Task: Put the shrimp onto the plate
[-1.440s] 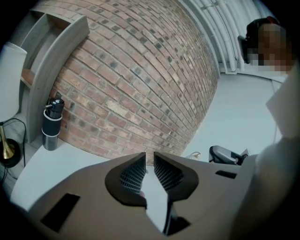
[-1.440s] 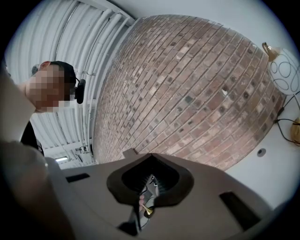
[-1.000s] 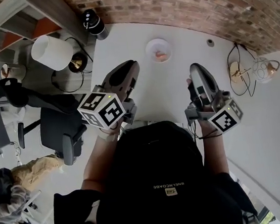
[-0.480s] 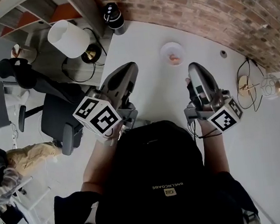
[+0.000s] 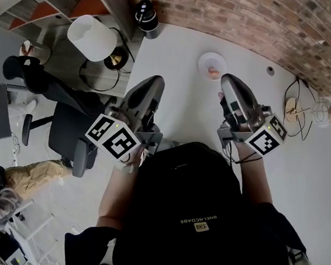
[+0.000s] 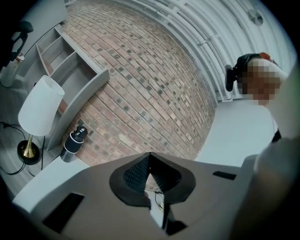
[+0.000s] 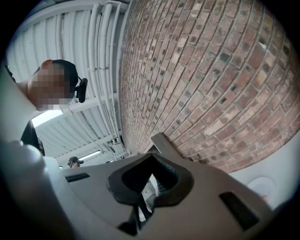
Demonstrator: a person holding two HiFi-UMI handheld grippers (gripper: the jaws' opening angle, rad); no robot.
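Note:
A small white plate (image 5: 212, 65) sits far out on the white table, with an orange shrimp (image 5: 212, 70) lying in it. Both grippers are held up close to the person's chest, well short of the plate. The left gripper (image 5: 155, 83) points towards the table's left part, and its jaws meet at the tips with nothing between them (image 6: 150, 157). The right gripper (image 5: 229, 81) is just below the plate in the head view and is also shut and empty (image 7: 152, 158). Part of the plate (image 7: 262, 186) shows at the lower right of the right gripper view.
A black flask (image 5: 145, 12) stands at the table's far left corner by the brick wall (image 5: 246, 8). A white lamp (image 5: 91, 38) and an office chair (image 5: 72, 141) are off the table's left edge. Cables and round objects (image 5: 298, 106) lie at the right.
The head view has swung, so the plate, flask and lamp now show further right and lower. Both grippers stay raised in front of the chest, hardly moved.

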